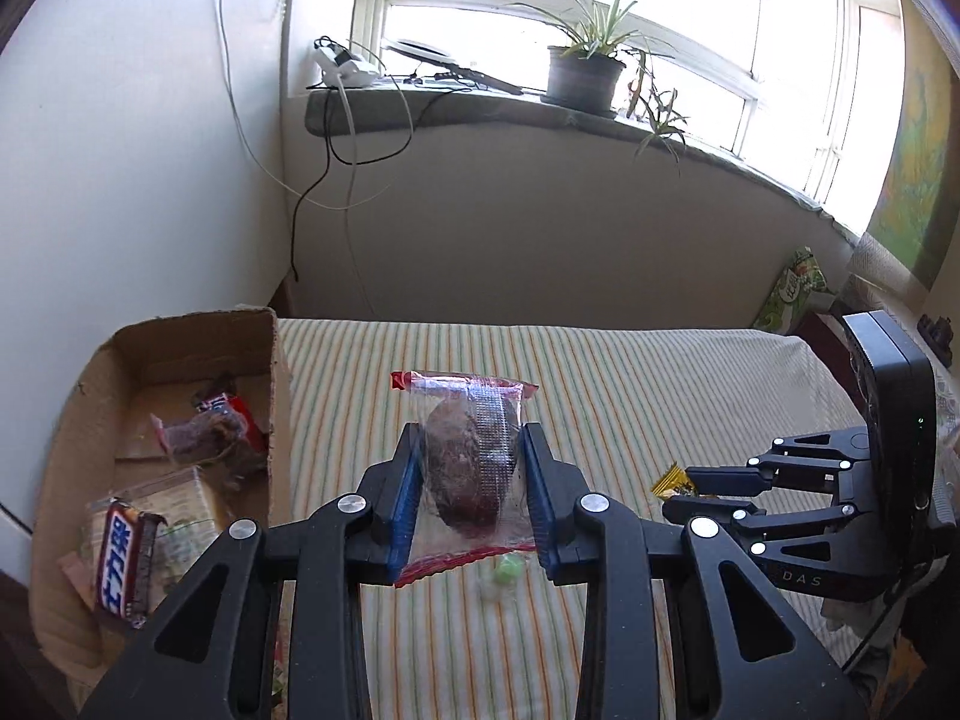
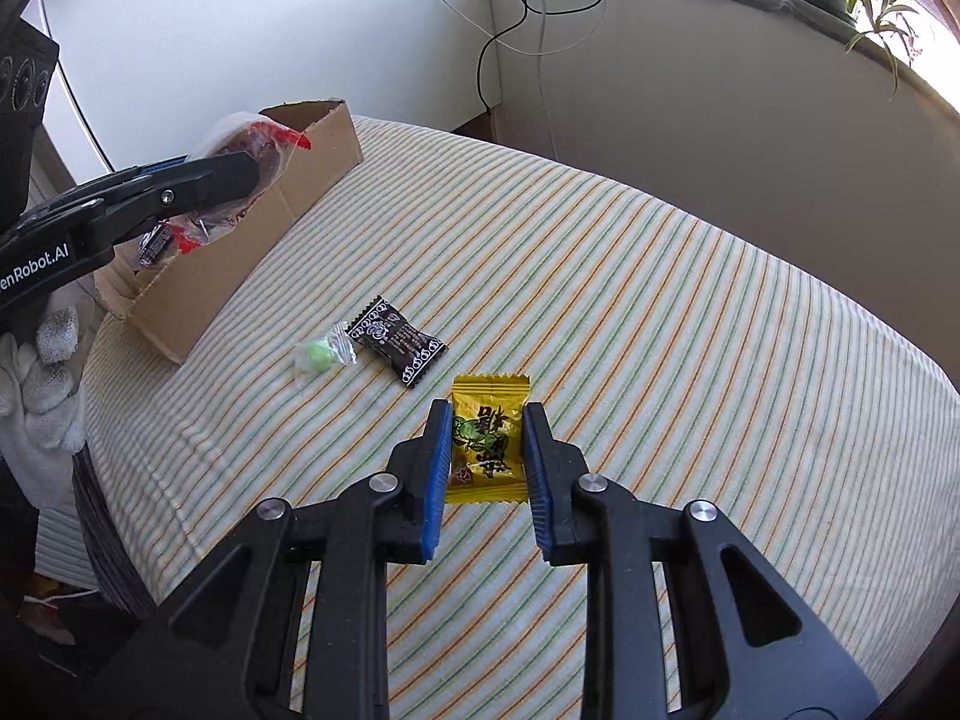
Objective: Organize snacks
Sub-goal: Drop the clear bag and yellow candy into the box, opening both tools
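My left gripper (image 1: 469, 450) is shut on a clear red-edged packet with a dark brown snack (image 1: 468, 456) and holds it above the striped table, just right of the cardboard box (image 1: 273, 372). The box holds a chocolate bar (image 1: 123, 564) and other wrapped snacks (image 1: 210, 432). My right gripper (image 2: 487, 444) straddles a yellow candy packet (image 2: 486, 444) lying on the table; its pads stand close beside the packet's edges. A black packet (image 2: 396, 342) and a green candy (image 2: 318, 357) lie left of it. The left gripper with its packet (image 2: 252, 144) shows over the box (image 2: 240, 252).
The striped tablecloth (image 2: 660, 330) covers a rounded table. Behind are a wall, hanging cables (image 1: 324, 168) and a windowsill with potted plants (image 1: 585, 69). A gloved hand (image 2: 42, 384) shows at the left edge.
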### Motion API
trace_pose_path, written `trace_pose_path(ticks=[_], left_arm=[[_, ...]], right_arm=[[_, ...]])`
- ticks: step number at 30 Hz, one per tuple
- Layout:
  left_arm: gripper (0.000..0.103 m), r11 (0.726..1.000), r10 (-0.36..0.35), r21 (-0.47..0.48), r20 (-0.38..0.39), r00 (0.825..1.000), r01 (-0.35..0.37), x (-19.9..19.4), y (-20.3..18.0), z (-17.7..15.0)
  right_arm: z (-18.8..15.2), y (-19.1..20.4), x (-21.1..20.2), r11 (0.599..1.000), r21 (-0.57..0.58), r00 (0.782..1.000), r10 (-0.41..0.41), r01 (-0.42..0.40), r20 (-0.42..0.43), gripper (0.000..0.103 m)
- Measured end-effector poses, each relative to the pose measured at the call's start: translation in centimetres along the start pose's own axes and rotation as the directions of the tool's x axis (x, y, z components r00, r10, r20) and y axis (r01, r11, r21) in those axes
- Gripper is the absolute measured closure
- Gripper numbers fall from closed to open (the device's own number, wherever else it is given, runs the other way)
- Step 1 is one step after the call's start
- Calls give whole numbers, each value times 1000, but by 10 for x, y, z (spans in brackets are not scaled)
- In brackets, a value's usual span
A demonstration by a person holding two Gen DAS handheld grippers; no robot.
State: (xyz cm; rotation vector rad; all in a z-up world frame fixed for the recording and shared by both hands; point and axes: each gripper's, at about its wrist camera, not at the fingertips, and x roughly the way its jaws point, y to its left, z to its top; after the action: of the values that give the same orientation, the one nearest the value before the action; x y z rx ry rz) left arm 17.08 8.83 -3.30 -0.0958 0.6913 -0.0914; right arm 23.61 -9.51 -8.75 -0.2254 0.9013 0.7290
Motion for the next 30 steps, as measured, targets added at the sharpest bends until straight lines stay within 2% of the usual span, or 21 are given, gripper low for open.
trace_pose_path(ticks=[8,16,23,30], left_arm=[[73,997,64,-34,37,997,-62,-27,40,4],[73,984,172,-50,30,985,-171,-34,97,15],[73,970,233,-76,5,972,-232,-22,136,24],[71,964,236,-121,-10,972,-236,-12,158,26]], right_arm=[[20,32,-24,999,-45,999,20,-18,49,79],[52,91,-37,991,-116,991,81,-68,103,79],[80,143,-23,976,-175,983,148,-127,112,79],[96,188,10,961,-210,978,198,-180,68,79]])
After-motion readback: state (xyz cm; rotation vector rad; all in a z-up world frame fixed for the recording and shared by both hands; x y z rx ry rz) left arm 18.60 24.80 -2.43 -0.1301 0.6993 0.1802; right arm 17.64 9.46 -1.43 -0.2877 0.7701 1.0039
